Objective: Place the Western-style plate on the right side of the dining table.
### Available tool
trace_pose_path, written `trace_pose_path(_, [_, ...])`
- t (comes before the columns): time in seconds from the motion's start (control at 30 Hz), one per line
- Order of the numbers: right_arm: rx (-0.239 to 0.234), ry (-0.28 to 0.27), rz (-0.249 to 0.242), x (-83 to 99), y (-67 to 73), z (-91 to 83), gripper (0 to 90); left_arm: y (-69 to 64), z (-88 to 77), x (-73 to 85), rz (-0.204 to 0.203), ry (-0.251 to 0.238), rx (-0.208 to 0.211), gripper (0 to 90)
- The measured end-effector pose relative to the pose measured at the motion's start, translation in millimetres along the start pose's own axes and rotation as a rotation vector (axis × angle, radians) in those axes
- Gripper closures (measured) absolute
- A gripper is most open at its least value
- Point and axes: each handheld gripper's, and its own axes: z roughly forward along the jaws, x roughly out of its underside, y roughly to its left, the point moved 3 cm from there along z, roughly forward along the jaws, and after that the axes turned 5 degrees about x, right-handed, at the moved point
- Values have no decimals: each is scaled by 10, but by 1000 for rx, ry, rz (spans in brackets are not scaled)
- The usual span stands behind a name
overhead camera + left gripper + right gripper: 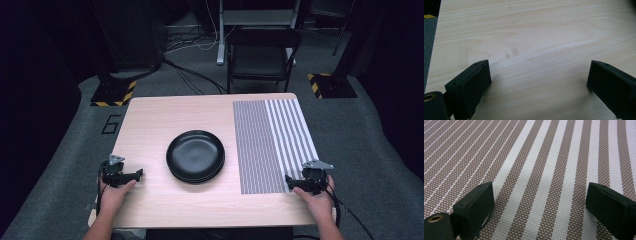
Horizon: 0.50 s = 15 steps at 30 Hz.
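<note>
A stack of black plates (195,156) sits in the middle of the light wooden table (155,120). A brown and white striped placemat (272,145) covers the table's right part. My left gripper (138,174) rests near the table's front left, held by a hand, well left of the plates. Its jaws stand wide apart over bare wood (539,72) with nothing between them. My right gripper (289,181) lies at the placemat's front right corner. Its jaws are open over the striped weave (539,202), empty.
A black folding chair (262,52) stands beyond the table's far edge. Two stands with yellow-black striped bases (114,92) (330,85) flank it on grey carpet. Cables run across the floor at the back.
</note>
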Motion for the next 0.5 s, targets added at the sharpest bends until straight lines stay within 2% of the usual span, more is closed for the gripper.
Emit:
trace_pose_path(0.13, [-2, 0, 0, 0, 1, -1, 74, -6, 1, -2, 7, -9, 10, 65])
trace_pose_path(0.33, [-1, 0, 3, 0, 0, -2, 77, -1, -19, -1, 26, -21, 40, 151])
trace_pose_path(0.5, [-1, -1, 3, 1, 0, -3, 78, 15, -32, 2, 27, -26, 35, 186])
